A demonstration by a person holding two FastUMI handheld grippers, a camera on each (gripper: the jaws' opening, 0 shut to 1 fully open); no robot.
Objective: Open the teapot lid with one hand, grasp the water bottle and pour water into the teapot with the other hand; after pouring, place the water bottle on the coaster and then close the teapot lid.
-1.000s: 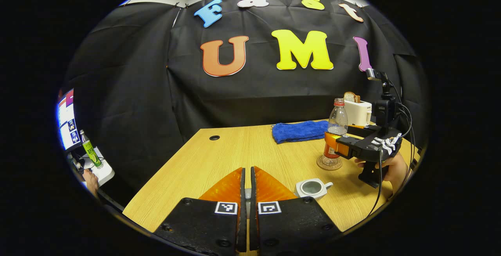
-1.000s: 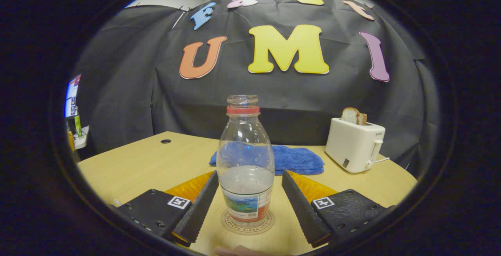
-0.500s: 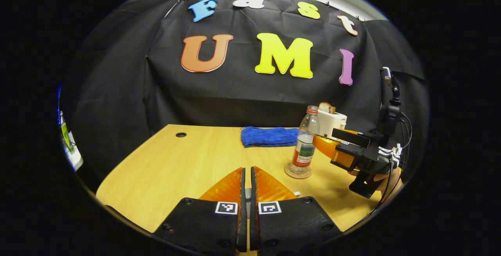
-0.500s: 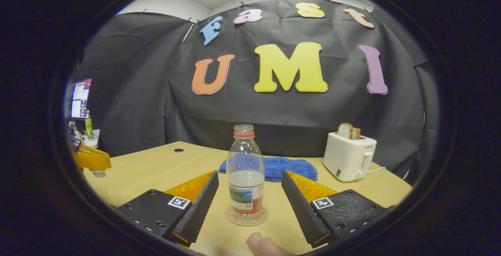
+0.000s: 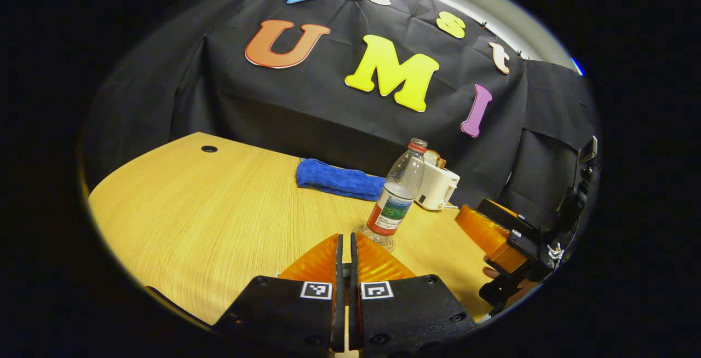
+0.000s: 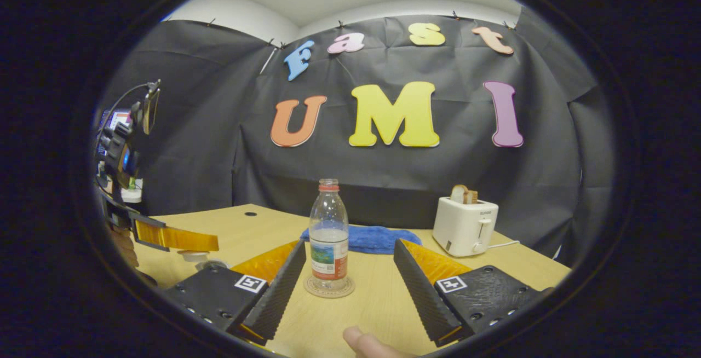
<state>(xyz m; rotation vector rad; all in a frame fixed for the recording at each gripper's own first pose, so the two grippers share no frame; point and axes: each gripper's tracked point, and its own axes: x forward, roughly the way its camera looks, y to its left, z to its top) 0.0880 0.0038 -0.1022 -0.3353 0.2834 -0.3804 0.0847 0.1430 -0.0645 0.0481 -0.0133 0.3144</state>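
The clear water bottle [image 6: 328, 237], uncapped and partly filled, stands upright on the round coaster [image 6: 328, 290]. My right gripper [image 6: 350, 248] is open, drawn back from the bottle, with its fingers apart from it on both sides. In the left gripper view the bottle [image 5: 397, 199] and coaster [image 5: 378, 240] lie just ahead, and the right gripper [image 5: 475, 211] is at the right. My left gripper [image 5: 344, 248] is shut. In the right gripper view the left gripper [image 6: 211, 242] hovers at the left with the white teapot lid [image 6: 191, 255] under its fingers. A bit of the teapot [image 6: 211, 264] shows below.
A blue towel [image 6: 372, 237] lies behind the bottle, and a white toaster [image 6: 464, 226] with bread stands at the back right of the wooden table [image 6: 361, 314]. A person's fingertip [image 6: 361, 344] shows at the bottom edge. A monitor and shelf stand beyond the table's left side.
The right gripper has pulled back from the bottle, which stays on the coaster. The left gripper has swung right and tilted; the open teapot has dropped out of its view.
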